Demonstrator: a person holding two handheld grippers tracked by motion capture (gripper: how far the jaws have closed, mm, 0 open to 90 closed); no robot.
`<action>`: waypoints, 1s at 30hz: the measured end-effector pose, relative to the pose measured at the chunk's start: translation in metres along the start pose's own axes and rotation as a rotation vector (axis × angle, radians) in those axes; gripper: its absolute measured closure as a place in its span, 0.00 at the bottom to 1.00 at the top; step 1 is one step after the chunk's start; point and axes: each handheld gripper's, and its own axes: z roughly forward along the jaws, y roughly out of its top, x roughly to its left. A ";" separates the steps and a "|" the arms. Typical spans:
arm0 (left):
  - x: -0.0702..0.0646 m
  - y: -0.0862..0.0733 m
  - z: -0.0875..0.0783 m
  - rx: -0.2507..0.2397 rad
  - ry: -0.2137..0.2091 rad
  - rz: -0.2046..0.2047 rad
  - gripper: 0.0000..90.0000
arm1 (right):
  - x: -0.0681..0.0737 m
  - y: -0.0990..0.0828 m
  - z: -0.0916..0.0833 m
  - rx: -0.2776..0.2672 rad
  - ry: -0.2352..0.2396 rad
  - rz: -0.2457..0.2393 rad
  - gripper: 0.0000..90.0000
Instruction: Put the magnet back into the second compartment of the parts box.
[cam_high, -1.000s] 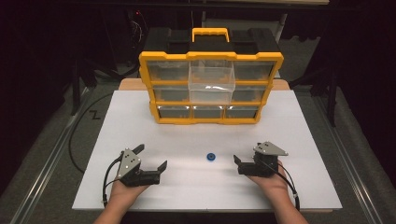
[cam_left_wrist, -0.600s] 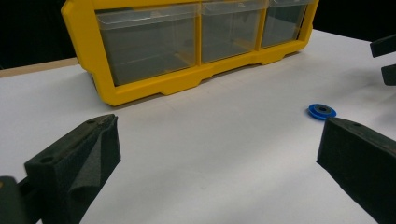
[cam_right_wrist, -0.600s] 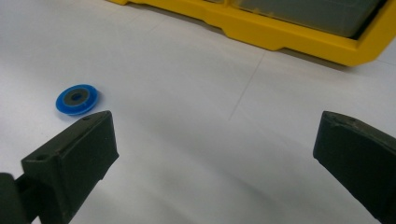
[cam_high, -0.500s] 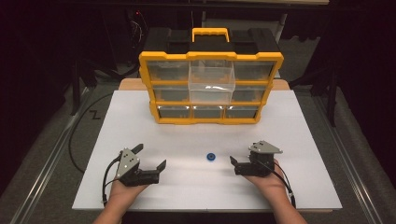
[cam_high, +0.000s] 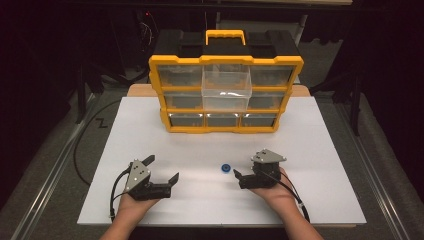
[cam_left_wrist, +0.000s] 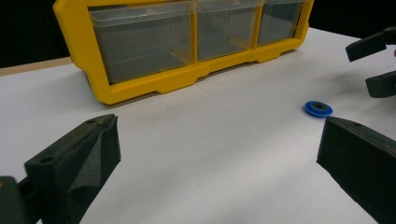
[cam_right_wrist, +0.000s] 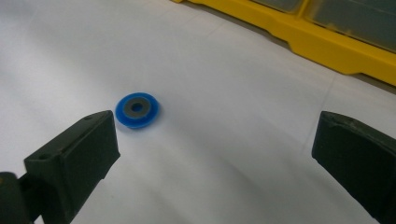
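Over on the left of the high view, the left gripper (cam_high: 161, 172) rests on the white table (cam_high: 320, 150) with its jaws spread wide and nothing between them, well apart from the work. Just right of the table's middle lies a small blue ring (cam_high: 226, 168) with a grey centre, flat on the sheet. The right gripper (cam_high: 240, 179) sits just beside it, jaws also apart and empty, pointed toward the ring from the right. Behind them both stands the yellow drawer box (cam_high: 225, 130), with one clear drawer (cam_high: 226, 87) in its upper middle pulled forward.

Judging by this, the step in hand is the approach to pick up the ring, and the open drawer looks like its likely home. The next move calls for the right gripper to slide left and lower until its jaws straddle the ring, then close on its thin rim; the piece is low and flat, so a shallow, careful pinch is needed.

The right gripper view shows the ring (cam_right_wrist: 137, 110) close up, off toward the left jaw rather than centred. The left gripper view shows the ring (cam_left_wrist: 318, 108) lying ahead of the right gripper's (cam_left_wrist: 373, 65) jaws, and the bottom drawers all shut.
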 end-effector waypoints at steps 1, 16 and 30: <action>0.000 0.000 0.000 0.000 0.000 0.000 0.00 | 0.002 0.001 0.002 0.003 0.004 -0.003 0.02; -0.003 0.002 -0.004 -0.007 0.010 0.015 0.00 | 0.028 0.015 0.019 0.015 0.102 -0.065 0.14; -0.003 0.002 -0.003 -0.008 0.008 0.019 0.00 | 0.028 0.018 0.032 0.064 0.149 -0.055 0.51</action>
